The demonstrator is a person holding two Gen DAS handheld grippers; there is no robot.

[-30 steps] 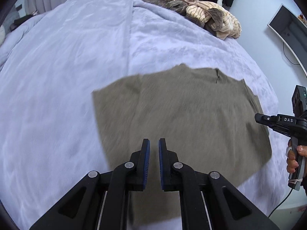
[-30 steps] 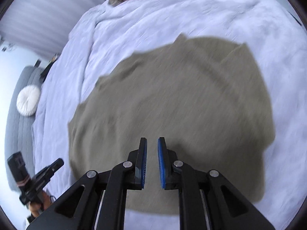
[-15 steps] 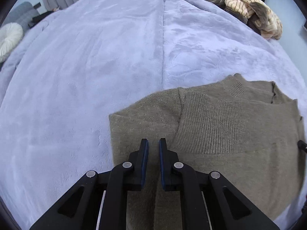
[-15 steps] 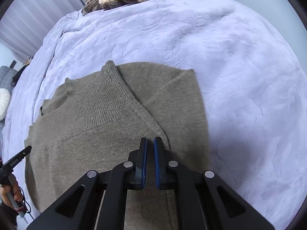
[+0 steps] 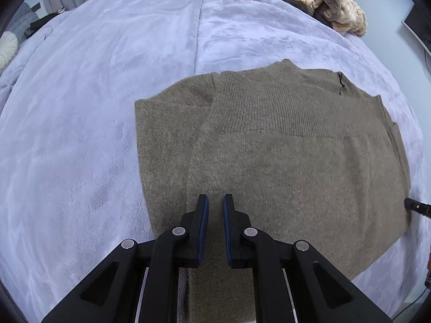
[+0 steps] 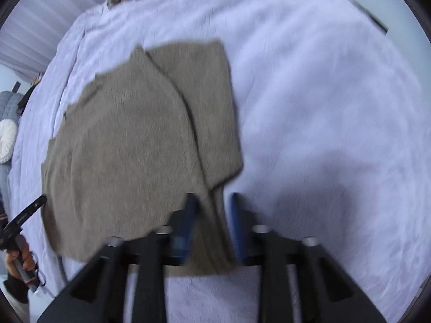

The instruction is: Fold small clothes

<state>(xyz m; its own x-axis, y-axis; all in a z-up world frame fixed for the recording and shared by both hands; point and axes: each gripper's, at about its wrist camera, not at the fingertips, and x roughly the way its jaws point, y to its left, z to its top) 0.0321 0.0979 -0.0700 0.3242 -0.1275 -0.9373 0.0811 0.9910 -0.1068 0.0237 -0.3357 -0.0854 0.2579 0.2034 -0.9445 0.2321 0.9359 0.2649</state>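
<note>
1. Olive-brown knitted sweater (image 5: 282,161) lay flat on the lavender fleece bed cover (image 5: 94,107), sleeves folded in, long axis running side to side in the left view.
2. Left claw (image 5: 215,207) pointed down over the sweater's left part, jaws all but closed, holding nothing.
3. Right claw (image 6: 211,207) sat at the sweater's near right corner; jaws had just been opening, slightly apart, knit showing in the gap, no grip evident (blurred).
4. No legible writing.
</note>
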